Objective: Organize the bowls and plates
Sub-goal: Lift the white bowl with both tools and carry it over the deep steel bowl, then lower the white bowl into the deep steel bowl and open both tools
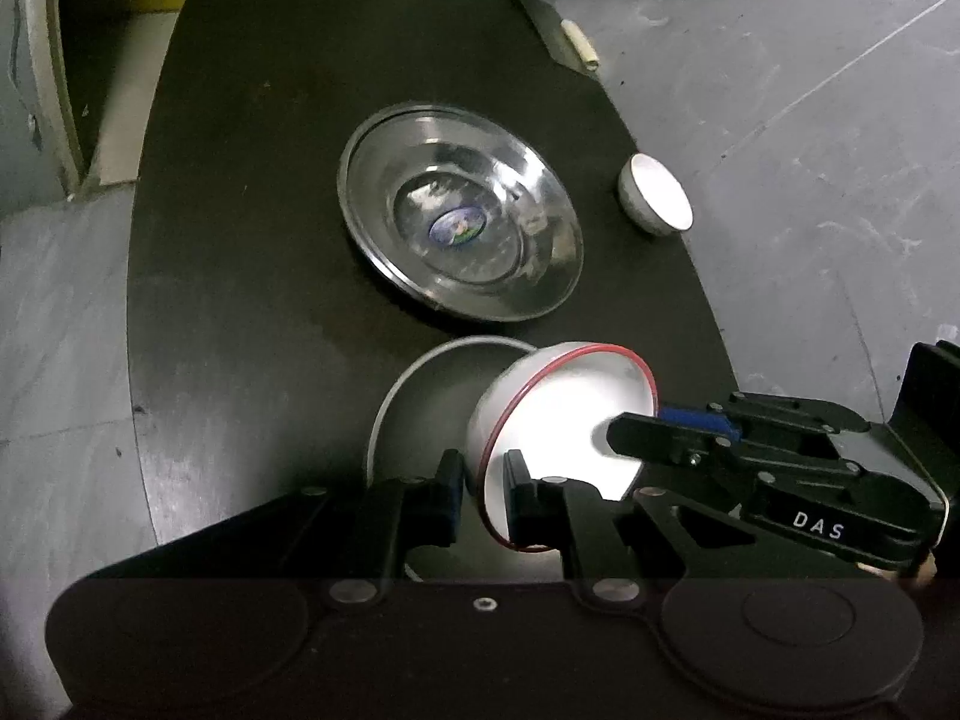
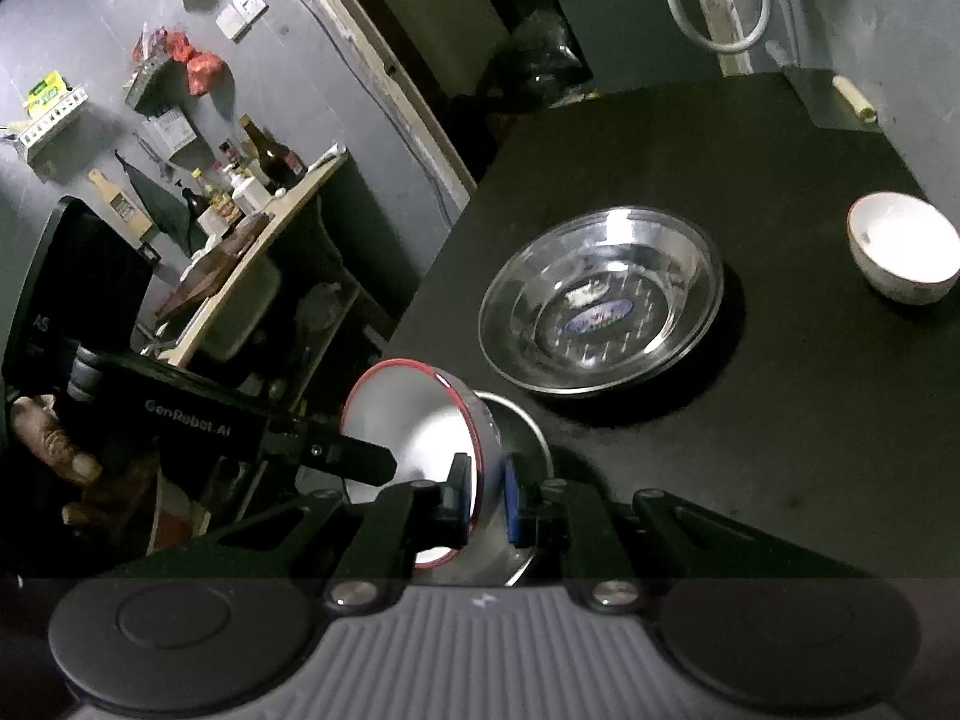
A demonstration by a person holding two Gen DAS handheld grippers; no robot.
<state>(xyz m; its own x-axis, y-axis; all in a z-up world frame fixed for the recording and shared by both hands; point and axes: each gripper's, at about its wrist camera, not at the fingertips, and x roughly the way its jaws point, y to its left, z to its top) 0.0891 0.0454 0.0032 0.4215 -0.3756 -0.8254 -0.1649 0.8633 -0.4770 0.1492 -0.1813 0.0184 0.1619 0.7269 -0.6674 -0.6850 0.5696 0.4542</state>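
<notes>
Two grippers share one bowl at this moment. The red-rimmed white bowl (image 1: pixel 558 420) hangs tipped on its side above the near edge of the black table (image 1: pixel 252 300), its mouth facing sideways, with a grey-rimmed plate or shallow dish (image 1: pixel 420 396) lying just under and behind it. The left gripper (image 1: pixel 483 480) has its jaws clenched on the bowl's wall at the rim, one pad inside and one outside. The right gripper (image 2: pixel 486 495) is clamped on the rim too, on another part of it, its blue pads pinching the thin wall.

Farther back sits a wide steel bowl (image 1: pixel 459 234), shiny and shallow, and near the table's far side a small white bowl (image 1: pixel 657 195) stands upright, well apart from the rest.

To my eye the red-rimmed bowl looks light and stiff, enamel or melamine perhaps; I cannot tell which. Its glossy wall is likely slippery, so a pinch at the rim, where the lip gives the pads something to catch, seems the sensible hold. Held tipped like this, it could swing or slide out if one side lets go abruptly. If it is ceramic or enamel, a knock against the dish below could chip it, so it wants lowering gently.

The steel bowl should be tough and light, though slick; its rolled rim is the obvious purchase. The small white bowl looks like porcelain, heavier for its size and breakable.
</notes>
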